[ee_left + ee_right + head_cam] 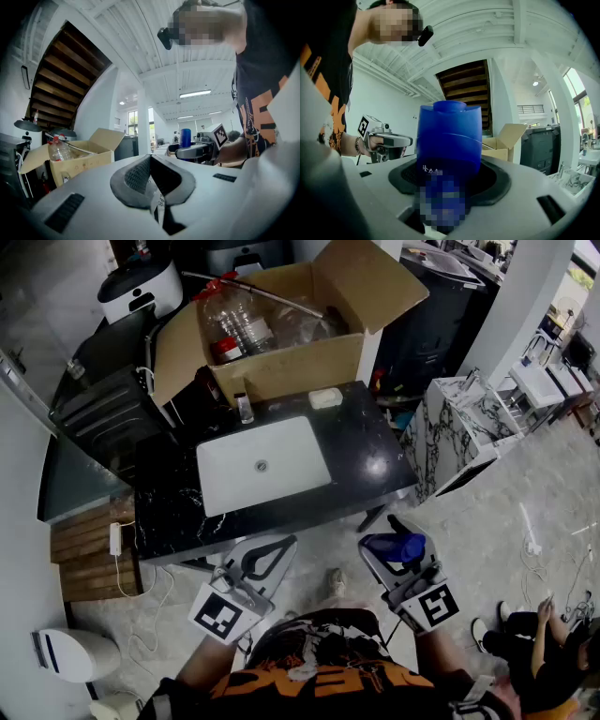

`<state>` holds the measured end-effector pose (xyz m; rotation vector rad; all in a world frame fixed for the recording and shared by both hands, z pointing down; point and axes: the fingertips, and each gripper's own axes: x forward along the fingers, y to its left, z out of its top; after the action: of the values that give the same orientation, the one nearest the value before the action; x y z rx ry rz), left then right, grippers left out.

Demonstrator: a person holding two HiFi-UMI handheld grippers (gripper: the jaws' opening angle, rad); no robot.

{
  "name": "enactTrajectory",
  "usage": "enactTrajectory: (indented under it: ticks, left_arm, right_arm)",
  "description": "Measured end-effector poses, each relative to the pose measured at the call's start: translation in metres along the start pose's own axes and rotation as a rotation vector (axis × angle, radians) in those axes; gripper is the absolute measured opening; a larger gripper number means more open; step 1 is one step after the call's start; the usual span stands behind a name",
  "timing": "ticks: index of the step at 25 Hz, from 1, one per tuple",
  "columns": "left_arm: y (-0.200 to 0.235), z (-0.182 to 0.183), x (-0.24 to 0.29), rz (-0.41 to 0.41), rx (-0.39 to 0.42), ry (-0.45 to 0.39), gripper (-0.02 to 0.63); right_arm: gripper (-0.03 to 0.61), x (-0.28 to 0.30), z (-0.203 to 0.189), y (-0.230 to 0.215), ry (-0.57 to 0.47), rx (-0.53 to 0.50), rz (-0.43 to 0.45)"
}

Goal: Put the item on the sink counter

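Item: blue bottle [397, 547], capped, held upright between the jaws of the right tool [392, 538], which stand partly apart and press its lower body on both sides. The grip sits low on the bottle, so its base can likely be set down first. The bottle is in the air, short of the near edge of the counter [366, 456], over the floor and close to the person's body. It is not yet on the counter. Left tool [278, 545]: jaws together, nothing between them, carried level beside the right one and apparently idle. Destination: a black marbled counter with a white inset basin [234, 486]. The bare dark stretch to the right of the basin looks like the nearest free spot on the right tool's side. Already on the counter: a pale soap-like block [325, 398] and a small bottle [245, 409] behind the basin. Behind the counter: an open cardboard box [291, 367] holding clear plastic bottles.
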<state>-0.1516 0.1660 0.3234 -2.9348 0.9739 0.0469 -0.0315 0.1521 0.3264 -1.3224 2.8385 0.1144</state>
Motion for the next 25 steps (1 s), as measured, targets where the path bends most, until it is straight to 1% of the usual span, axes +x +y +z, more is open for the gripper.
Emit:
enactTrajectory:
  ticks: [8, 15, 18, 21, 25]
  left_arm:
    - [-0.011, 0.001, -0.014, -0.005, 0.002, 0.0, 0.012]
    - [-0.017, 0.003, -0.029, 0.0, 0.0, -0.007, 0.012]
    - [-0.021, -0.001, -0.037, -0.001, -0.007, 0.001, 0.012]
    - [-0.018, -0.006, -0.035, 0.0, 0.004, 0.016, 0.012]
    - [-0.011, -0.004, -0.024, 0.001, 0.012, 0.007, 0.012]
  right_arm:
    - [0.281, -0.01, 0.002, 0.017, -0.001, -0.019, 0.012]
    - [0.281, -0.015, 0.003, 0.017, 0.002, 0.027, -0.024]
    - [0.281, -0.016, -0.002, 0.013, 0.001, 0.027, -0.035]
    - [0.281, -0.008, -0.002, 0.005, -0.019, 0.055, -0.058]
    - [0.281, 0.001, -0.015, -0.011, 0.0, 0.057, -0.043]
